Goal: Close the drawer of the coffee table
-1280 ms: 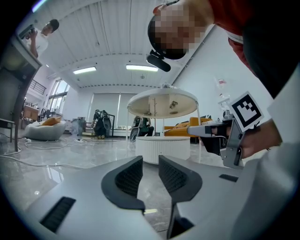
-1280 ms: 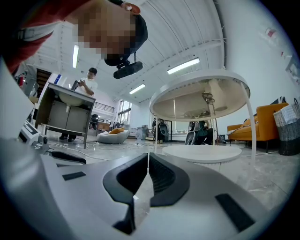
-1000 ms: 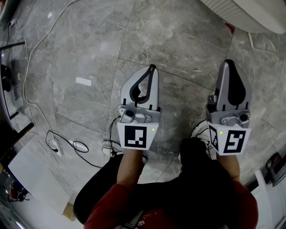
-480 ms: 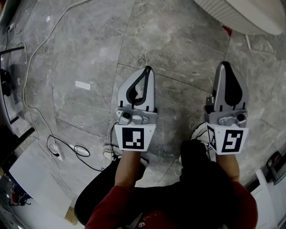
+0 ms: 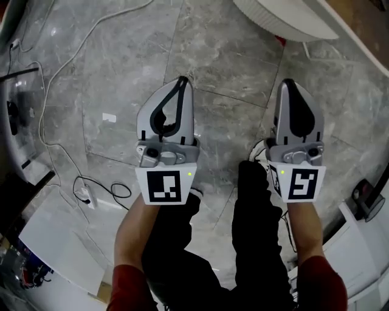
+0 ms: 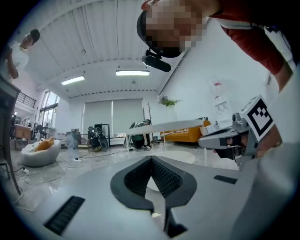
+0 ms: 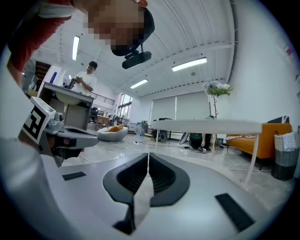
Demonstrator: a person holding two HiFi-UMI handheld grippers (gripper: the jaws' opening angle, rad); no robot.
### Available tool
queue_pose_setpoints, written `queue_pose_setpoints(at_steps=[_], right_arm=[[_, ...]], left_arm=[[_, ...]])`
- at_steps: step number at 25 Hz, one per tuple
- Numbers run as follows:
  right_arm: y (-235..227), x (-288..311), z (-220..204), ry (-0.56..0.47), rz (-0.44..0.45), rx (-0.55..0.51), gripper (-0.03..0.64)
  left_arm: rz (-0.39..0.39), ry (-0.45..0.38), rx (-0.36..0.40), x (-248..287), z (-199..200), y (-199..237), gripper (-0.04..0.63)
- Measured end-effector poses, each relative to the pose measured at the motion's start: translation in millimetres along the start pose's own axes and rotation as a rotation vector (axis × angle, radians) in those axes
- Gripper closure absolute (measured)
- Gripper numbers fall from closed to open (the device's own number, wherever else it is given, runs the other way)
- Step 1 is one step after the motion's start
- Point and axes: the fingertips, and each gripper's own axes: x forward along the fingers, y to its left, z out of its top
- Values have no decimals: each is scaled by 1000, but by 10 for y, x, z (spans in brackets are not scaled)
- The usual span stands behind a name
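Grey marble floor [image 5: 231, 54] fills the head view. A white ribbed-sided table [image 5: 276, 18] is cut off at the top edge, probably the coffee table, used here as the landmark. Its drawer cannot be made out in any view.

The left gripper [image 5: 181, 85] is below and left of the table and well apart from it. Its jaws are pressed together tip to tip with nothing between them. The right gripper [image 5: 289, 88] is straight below the table, nearer to it but not touching. Its jaws are closed to a thin slit and empty. The two grippers sit side by side, tips toward the table.

Each marker cube is at the end away from the table: left cube [image 5: 164, 186], right cube [image 5: 299, 183]. Bare forearms [image 5: 130, 231], red sleeves [image 5: 127, 285] and black trousers [image 5: 255, 243] are further from the table again.

Far left of the table a white cable [image 5: 64, 67] runs over the floor. A black cable [image 5: 118, 191] loops lower left of it. A white flat board [image 5: 55, 240] lies at the corner furthest from the table.

The right gripper view shows a white tabletop on thin legs [image 7: 206, 125] ahead. There is also an orange sofa [image 7: 265, 140] and a person [image 7: 86, 77] standing at a counter [image 7: 70, 96]. I cannot tell if that tabletop is the same table
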Motion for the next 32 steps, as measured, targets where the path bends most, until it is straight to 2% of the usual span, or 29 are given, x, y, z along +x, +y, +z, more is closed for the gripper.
queue_pose_setpoints(at_steps=[3,8,13,16,20,25,28,32], right_arm=[[-110,-229,812,30,-15,33,594],[-368,-553,2328,63,-73,78,594],[-565,-839,3838,92,-57,67,594],[-703,-1032,4601,98,-121,79,594],[-915,-1362,5474,51,-199,108,592],[-1120,-1795,6125,-29,-252,79,592],[-1259,-1928,6335,-79,-311,51,594],[-1431,-1952,6514,-137,-382,75,593]], left_arm=[[18,29,-38,-112,845,76,581],[47,73,-34,-240,2465,247,581],[1,104,-35,-351,4016,239,581],[-49,89,30,-423,4861,238,581],[-79,232,5,-581,5464,237,581],[-115,123,64,-568,6240,212,581],[-123,71,74,-576,6477,232,581],[-125,28,81,-558,6621,275,581]])
